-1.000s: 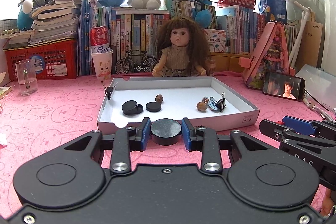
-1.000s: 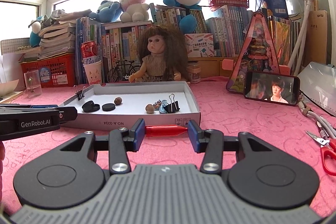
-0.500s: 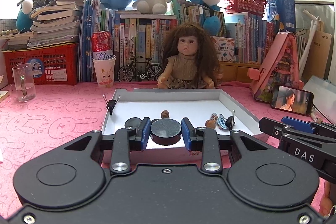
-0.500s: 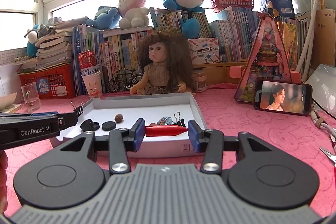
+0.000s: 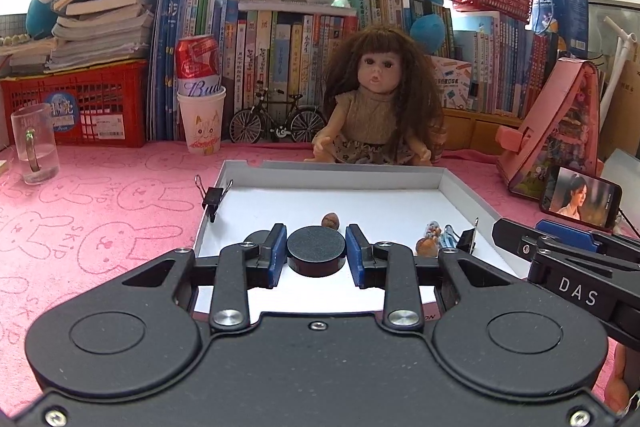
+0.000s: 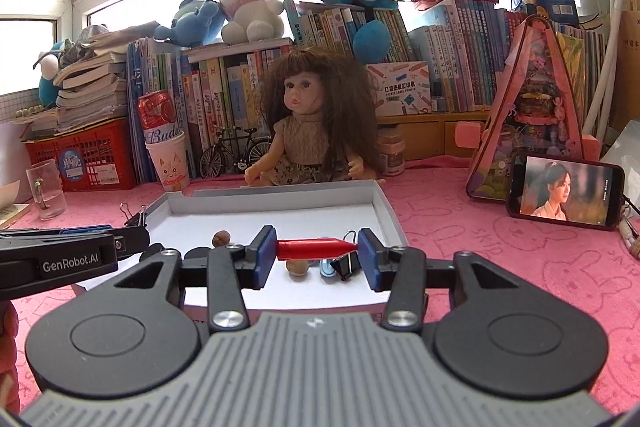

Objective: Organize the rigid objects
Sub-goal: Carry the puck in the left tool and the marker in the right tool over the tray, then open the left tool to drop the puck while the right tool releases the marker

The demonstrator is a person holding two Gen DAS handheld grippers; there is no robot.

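Red pen crosswise, tip seemingly rightward, in right gripper

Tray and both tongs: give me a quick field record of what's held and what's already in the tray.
left tongs: shut on black disc, over the tray
right tongs: shut on red pen, held crosswise over the tray
tray: white, shallow, on pink cloth
in tray: nut, second nut, binder clip
tray rim: binder clip on left edge

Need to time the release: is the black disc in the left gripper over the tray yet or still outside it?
Over it: the black disc, clamped in the left gripper, has the white tray floor beneath it.
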